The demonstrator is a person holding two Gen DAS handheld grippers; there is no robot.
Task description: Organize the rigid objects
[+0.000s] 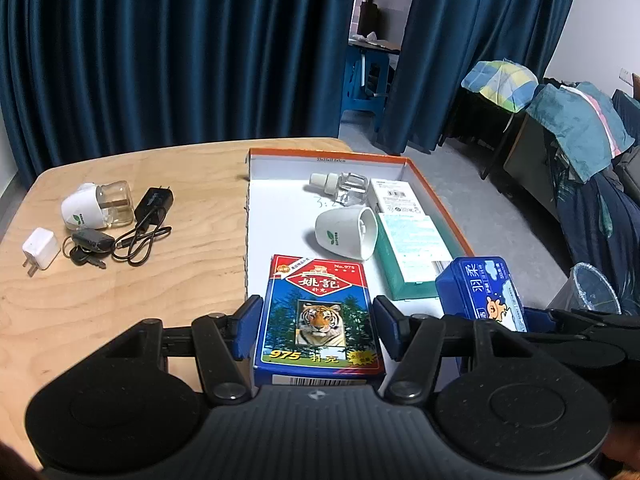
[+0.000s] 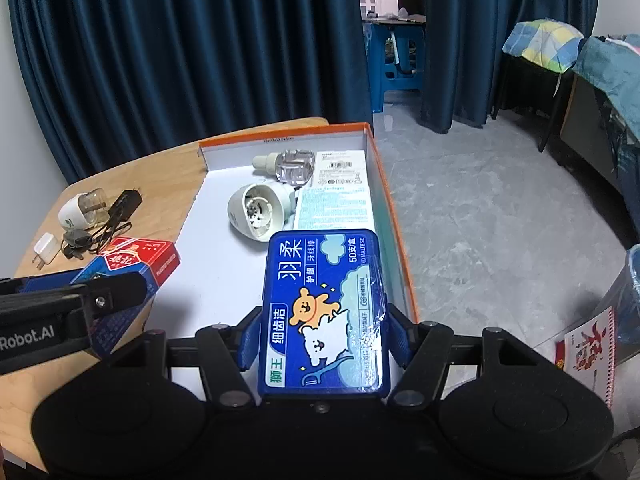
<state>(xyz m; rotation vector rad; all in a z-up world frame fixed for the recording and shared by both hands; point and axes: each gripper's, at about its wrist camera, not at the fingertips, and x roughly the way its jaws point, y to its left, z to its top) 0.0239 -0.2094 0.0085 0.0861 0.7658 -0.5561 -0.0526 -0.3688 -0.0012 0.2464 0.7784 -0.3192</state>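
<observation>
While both grippers hold something, the loose things lie far left on the wooden table (image 1: pixel 120 300): a white charger cube (image 1: pixel 40 249), keys (image 1: pixel 89 246), a black adapter with cable (image 1: pixel 150 210) and a white plug-in device with a glass bottle (image 1: pixel 98 206). Next, the left gripper (image 1: pixel 318 330) grips a playing card box (image 1: pixel 318 316) over the near left part of the orange-edged tray (image 1: pixel 436 196). Inside the tray are a clear bottle (image 1: pixel 344 186), a white cap (image 1: pixel 348 232) and a teal box (image 1: pixel 414 252). At the right, the right gripper (image 2: pixel 324 338) clamps a blue floss pick box (image 2: pixel 326 312) above the near right part of the tray.
</observation>
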